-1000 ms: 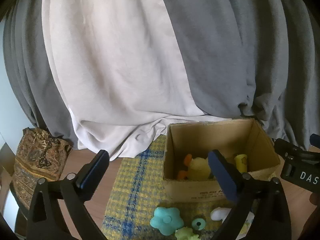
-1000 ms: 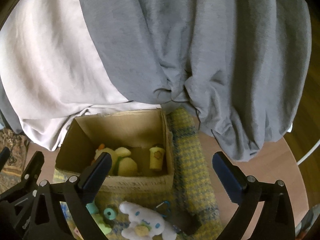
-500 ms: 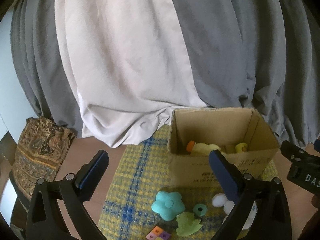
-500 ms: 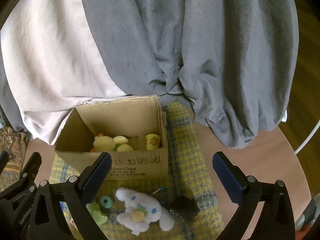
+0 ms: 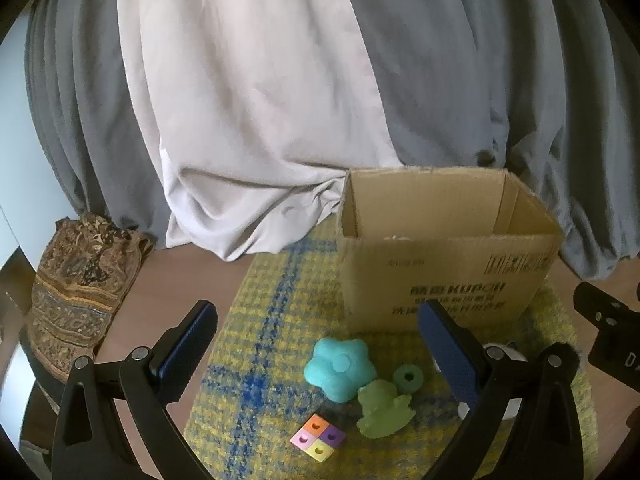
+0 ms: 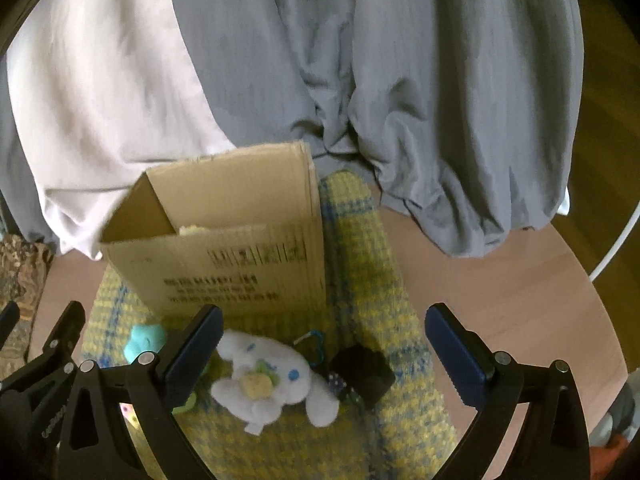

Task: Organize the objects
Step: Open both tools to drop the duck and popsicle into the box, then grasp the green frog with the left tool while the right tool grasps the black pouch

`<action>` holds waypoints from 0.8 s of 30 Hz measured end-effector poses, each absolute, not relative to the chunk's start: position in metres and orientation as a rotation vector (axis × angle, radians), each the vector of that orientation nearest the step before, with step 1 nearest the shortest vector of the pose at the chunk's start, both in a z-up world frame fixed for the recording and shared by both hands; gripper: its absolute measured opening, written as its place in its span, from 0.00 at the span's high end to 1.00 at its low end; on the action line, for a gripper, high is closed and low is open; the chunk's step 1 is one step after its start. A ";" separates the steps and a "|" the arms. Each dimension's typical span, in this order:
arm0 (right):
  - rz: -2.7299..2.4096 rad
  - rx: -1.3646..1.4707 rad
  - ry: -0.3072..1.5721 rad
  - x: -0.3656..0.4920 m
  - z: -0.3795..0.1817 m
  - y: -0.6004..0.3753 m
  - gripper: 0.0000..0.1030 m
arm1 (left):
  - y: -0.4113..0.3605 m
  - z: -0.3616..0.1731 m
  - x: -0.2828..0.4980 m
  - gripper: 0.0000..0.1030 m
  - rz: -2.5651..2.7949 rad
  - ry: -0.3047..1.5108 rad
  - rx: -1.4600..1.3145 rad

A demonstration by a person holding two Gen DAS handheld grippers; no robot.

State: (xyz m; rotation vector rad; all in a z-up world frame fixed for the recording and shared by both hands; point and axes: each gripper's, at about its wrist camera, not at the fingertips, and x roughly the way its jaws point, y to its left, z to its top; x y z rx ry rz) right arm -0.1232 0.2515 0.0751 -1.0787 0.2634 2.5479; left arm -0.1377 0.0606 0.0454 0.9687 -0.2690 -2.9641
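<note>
A cardboard box (image 5: 444,272) (image 6: 240,264) stands open on a yellow-and-blue plaid mat (image 5: 276,320) (image 6: 360,264); its contents are mostly hidden. In front of it lie a teal flower toy (image 5: 340,366), a teal ring (image 5: 408,378), a green frog-like toy (image 5: 384,410) and a four-colour block (image 5: 318,436). A white plush dog (image 6: 268,380) and a black object (image 6: 366,370) lie between the right fingers. My left gripper (image 5: 318,344) is open and empty above the flower toy. My right gripper (image 6: 322,348) is open and empty above the plush.
Grey and white curtains (image 5: 280,80) hang behind the box. A patterned brown cloth bundle (image 5: 84,280) sits at the left on the wooden table (image 6: 500,280). A blue carabiner (image 6: 310,338) lies by the plush. The right gripper's body (image 5: 608,336) shows at the left view's right edge.
Both grippers have pulled back and lowered from above the box. The toys in front of the box now fill the lower view, and the box interior is hidden.
</note>
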 end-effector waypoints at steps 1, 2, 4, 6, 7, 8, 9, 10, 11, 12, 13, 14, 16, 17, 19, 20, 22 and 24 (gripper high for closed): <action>2.544 -1.086 0.265 -0.121 0.071 0.251 0.02 | 0.060 0.042 -0.137 0.01 -2.962 -0.269 0.975; 2.540 -1.090 0.267 -0.120 0.068 0.251 0.02 | 0.060 0.039 -0.136 0.01 -2.962 -0.265 0.984; 2.532 -1.099 0.267 -0.116 0.061 0.251 0.02 | 0.059 0.031 -0.134 0.01 -2.964 -0.255 1.003; 2.525 -1.105 0.267 -0.113 0.056 0.251 0.02 | 0.060 0.024 -0.131 0.01 -2.962 -0.257 1.018; 2.524 -1.108 0.266 -0.111 0.053 0.251 0.02 | 0.060 0.022 -0.131 0.01 -2.963 -0.255 1.026; 2.523 -1.112 0.264 -0.109 0.050 0.251 0.02 | 0.060 0.018 -0.130 0.01 -2.964 -0.251 1.039; 2.522 -1.115 0.264 -0.106 0.048 0.251 0.02 | 0.061 0.015 -0.129 0.01 -2.966 -0.247 1.049; 2.520 -1.117 0.264 -0.104 0.045 0.252 0.02 | 0.062 0.011 -0.128 0.01 -2.965 -0.246 1.056; 2.518 -1.120 0.266 -0.103 0.042 0.254 0.02 | 0.063 0.008 -0.127 0.01 -2.963 -0.250 1.062; 2.514 -1.125 0.270 -0.101 0.038 0.256 0.02 | 0.065 0.005 -0.126 0.01 -2.961 -0.256 1.065; 2.508 -1.132 0.275 -0.099 0.035 0.258 0.02 | 0.067 0.002 -0.126 0.01 -2.960 -0.263 1.066; 2.503 -1.138 0.279 -0.098 0.032 0.260 0.02 | 0.068 -0.001 -0.125 0.01 -2.959 -0.269 1.068; 2.493 -1.148 0.286 -0.095 0.026 0.264 0.02 | 0.071 -0.008 -0.124 0.01 -2.963 -0.273 1.081; 2.489 -1.152 0.286 -0.094 0.023 0.265 0.02 | 0.072 -0.010 -0.124 0.01 -2.963 -0.271 1.088; 2.480 -1.160 0.284 -0.091 0.018 0.267 0.02 | 0.074 -0.017 -0.124 0.01 -2.961 -0.260 1.105; 2.477 -1.165 0.282 -0.091 0.016 0.267 0.02 | 0.075 -0.020 -0.124 0.01 -2.959 -0.256 1.114; 2.470 -1.175 0.281 -0.089 0.010 0.268 0.02 | 0.077 -0.027 -0.125 0.01 -2.954 -0.248 1.141; 2.465 -1.184 0.283 -0.088 0.004 0.270 0.02 | 0.078 -0.033 -0.126 0.01 -2.952 -0.243 1.166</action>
